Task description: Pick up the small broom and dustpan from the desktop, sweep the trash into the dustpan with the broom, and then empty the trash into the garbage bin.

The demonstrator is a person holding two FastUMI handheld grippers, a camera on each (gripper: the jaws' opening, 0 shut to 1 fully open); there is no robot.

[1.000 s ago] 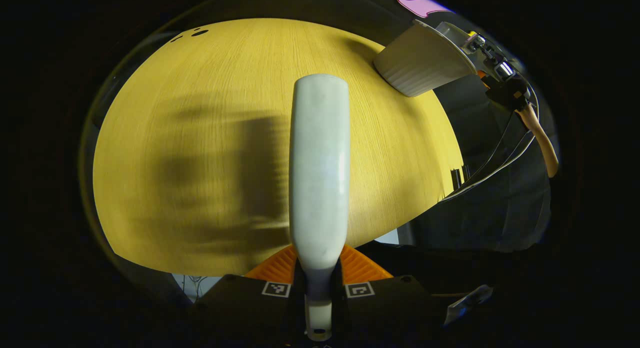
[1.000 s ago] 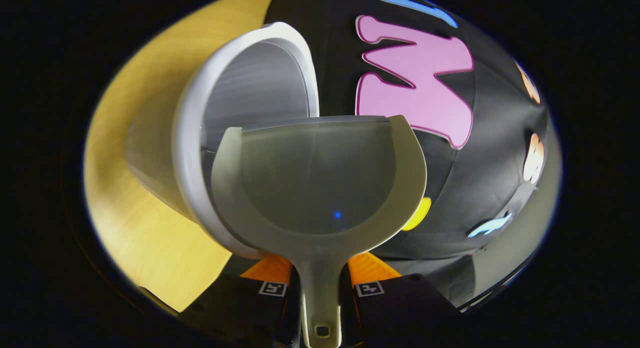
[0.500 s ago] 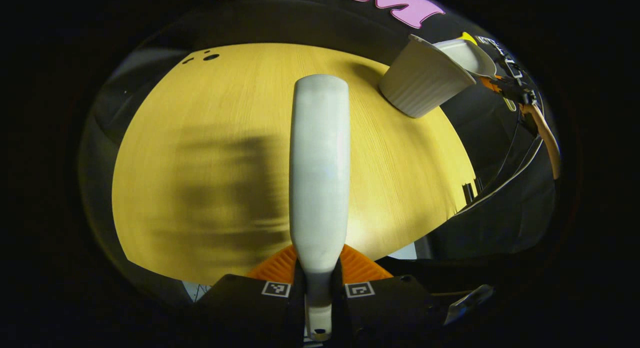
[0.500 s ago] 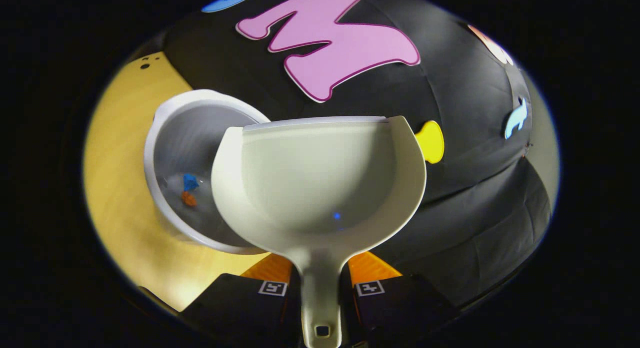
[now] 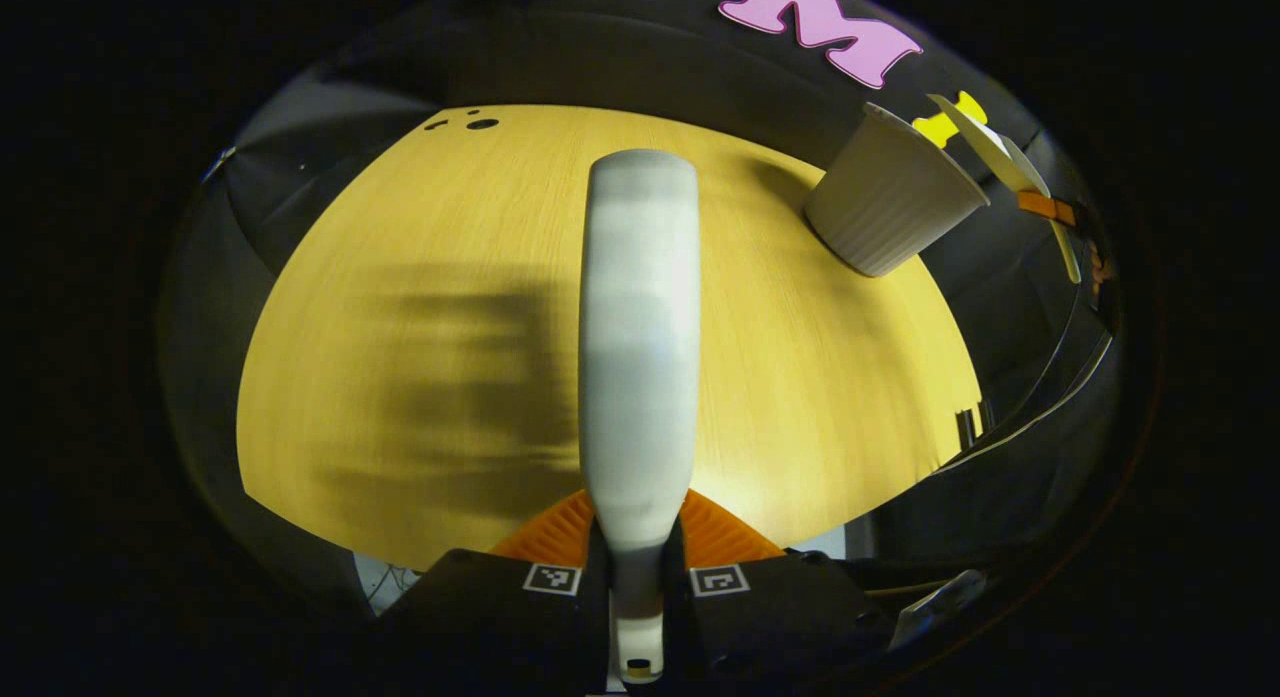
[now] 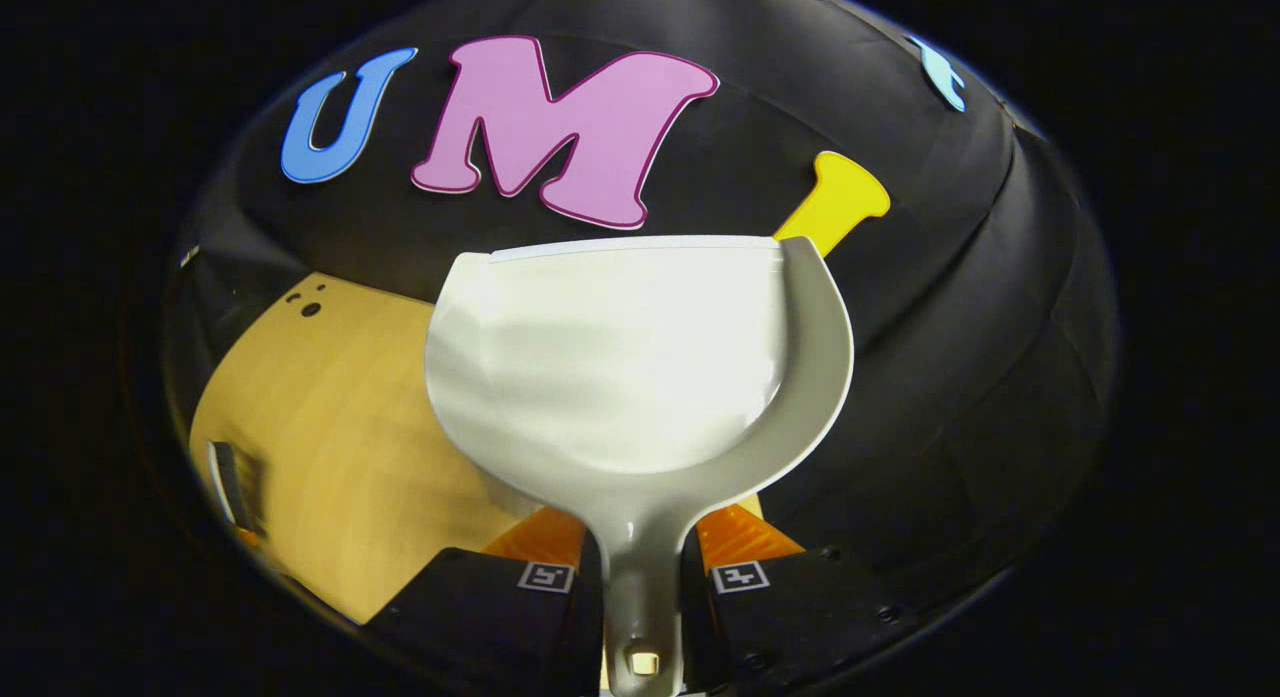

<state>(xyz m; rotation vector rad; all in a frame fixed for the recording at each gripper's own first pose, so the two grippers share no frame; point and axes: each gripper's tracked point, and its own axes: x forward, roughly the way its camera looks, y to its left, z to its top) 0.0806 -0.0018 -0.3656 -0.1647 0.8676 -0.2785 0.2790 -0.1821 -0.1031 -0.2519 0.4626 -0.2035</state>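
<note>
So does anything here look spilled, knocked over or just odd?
Nothing stands out. The white ribbed garbage bin stands upright on the yellow wooden desktop, no trash shows on the wood, and the pale plastic dustpan looks empty.

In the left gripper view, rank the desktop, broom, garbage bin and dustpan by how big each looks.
1. desktop, by far the largest.
2. broom, though it sits right at the camera, so its size is inflated.
3. garbage bin.
4. dustpan, seen edge-on, beyond the bin, so its size is understated.
</note>
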